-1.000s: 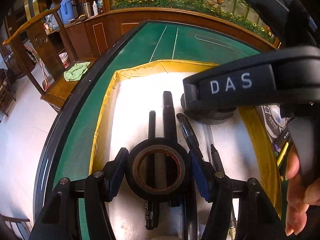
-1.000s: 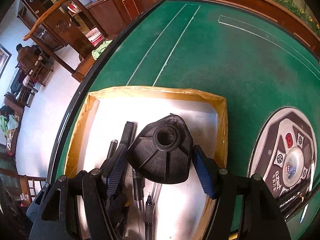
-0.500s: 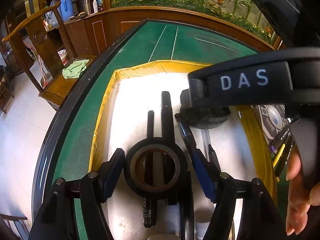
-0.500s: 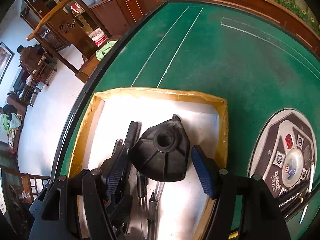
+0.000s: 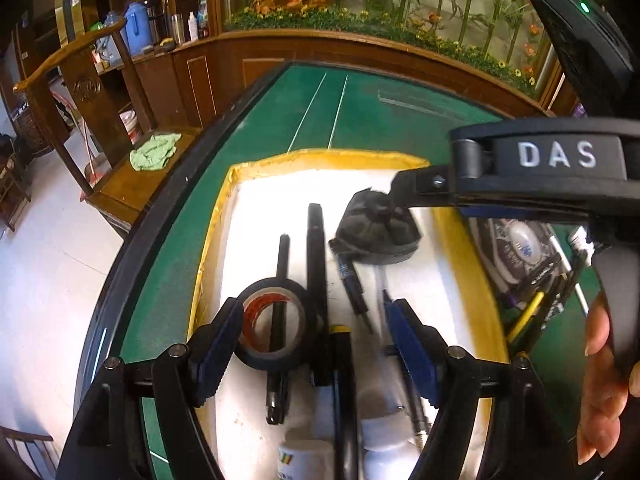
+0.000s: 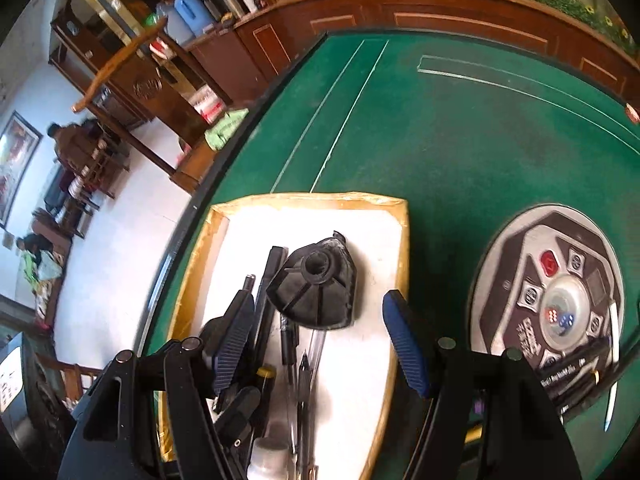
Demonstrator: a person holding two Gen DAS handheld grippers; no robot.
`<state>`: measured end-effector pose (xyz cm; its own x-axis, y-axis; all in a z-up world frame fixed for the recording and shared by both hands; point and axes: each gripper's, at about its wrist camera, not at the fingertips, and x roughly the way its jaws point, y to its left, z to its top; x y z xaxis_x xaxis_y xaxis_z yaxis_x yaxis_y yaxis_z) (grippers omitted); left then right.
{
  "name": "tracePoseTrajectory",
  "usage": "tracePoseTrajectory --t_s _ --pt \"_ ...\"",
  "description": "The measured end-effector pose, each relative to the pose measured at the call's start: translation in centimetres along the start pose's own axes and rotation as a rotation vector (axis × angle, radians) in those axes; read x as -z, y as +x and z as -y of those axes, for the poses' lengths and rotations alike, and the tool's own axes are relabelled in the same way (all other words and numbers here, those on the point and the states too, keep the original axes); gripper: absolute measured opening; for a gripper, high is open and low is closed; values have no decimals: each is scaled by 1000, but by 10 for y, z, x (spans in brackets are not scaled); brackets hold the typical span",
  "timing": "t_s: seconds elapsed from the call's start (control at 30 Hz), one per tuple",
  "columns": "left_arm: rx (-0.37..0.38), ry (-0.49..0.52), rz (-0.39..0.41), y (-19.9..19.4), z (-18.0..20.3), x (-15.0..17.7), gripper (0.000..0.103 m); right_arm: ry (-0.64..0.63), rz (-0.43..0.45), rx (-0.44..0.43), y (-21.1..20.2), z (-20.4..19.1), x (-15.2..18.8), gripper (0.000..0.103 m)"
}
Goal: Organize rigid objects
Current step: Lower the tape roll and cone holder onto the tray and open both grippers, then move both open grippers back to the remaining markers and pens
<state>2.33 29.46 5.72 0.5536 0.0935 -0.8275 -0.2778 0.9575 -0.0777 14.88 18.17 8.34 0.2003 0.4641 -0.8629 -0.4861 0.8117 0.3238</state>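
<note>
Left wrist view: left hand-held gripper [image 5: 316, 334] is opening, the tape roll [image 5: 272, 328] freed between its jaws, lying on pens in the tray [image 5: 216, 216]. Right wrist view: right hand-held gripper [image 6: 318, 338] stands spread and empty; black plastic part [image 6: 314, 290] rests in the tray. Release step appears complete; next, fetch remaining desk [image 6: 440, 140] items.

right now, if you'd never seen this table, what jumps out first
The yellow-edged tray on the green table, crowded with black pens. A roll of black tape lies on them between the opening jaws of the left gripper; a ribbed black plastic part sits ahead of the open right gripper.
</note>
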Motion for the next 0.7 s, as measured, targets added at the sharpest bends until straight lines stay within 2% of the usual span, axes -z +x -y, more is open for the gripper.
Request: tracePoseTrajectory --t_s 0.2,0.37,0.53,0.7 --pt "43 22 34 -21 24 1 79 57 46 -25 -33 28 18 66" --pt "89 93 39 -32 60 6 79 107 63 -36 -57 64 41 66" --pt "125 213 33 -32 105 5 79 202 91 -45 -95 122 73 66" --pt "178 301 12 -15 149 -4 79 297 126 -18 -135 180 111 66"
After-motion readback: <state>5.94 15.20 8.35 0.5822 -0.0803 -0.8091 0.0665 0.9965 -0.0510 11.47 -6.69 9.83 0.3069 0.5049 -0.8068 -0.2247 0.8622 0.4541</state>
